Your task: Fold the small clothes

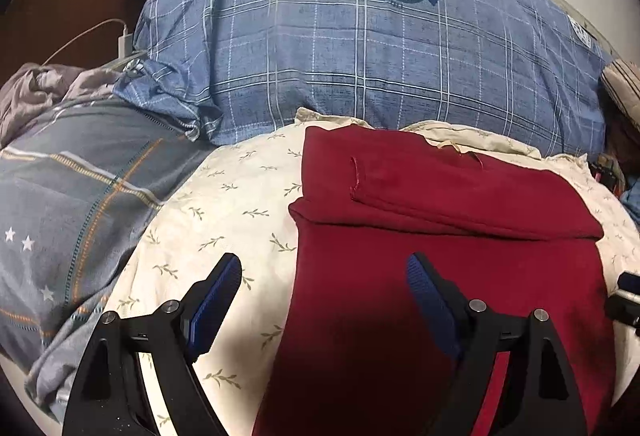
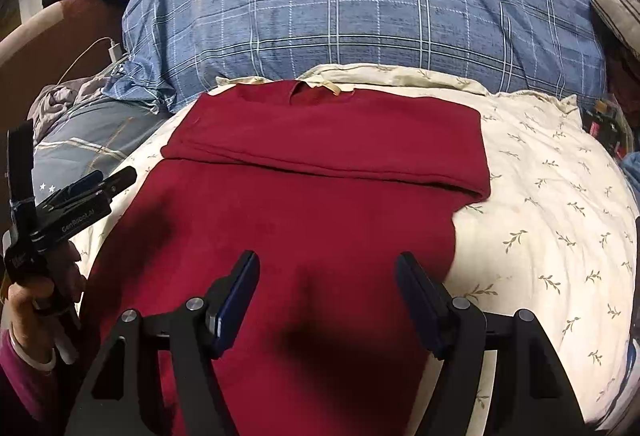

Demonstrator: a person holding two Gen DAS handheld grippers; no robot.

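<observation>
A dark red garment (image 1: 440,276) lies flat on the cream leaf-print sheet (image 1: 224,203), its far part folded over into a band (image 2: 328,139) across the body. My left gripper (image 1: 324,272) is open and straddles the garment's left edge: one finger over the sheet, the other over the red cloth. My right gripper (image 2: 328,264) is open above the near part of the garment (image 2: 304,220), close to its right edge. No cloth is pinched in either one. The right wrist view also shows the left gripper (image 2: 100,179) at the far left, held by a hand (image 2: 32,296).
A big blue plaid pillow (image 1: 340,55) rises right behind the garment. A grey-blue quilt with stars (image 1: 60,203) and a grey heap of cloth (image 1: 36,91) lie to the left, by a white charger and cable (image 1: 124,39). Bare sheet (image 2: 560,215) stretches right of the garment.
</observation>
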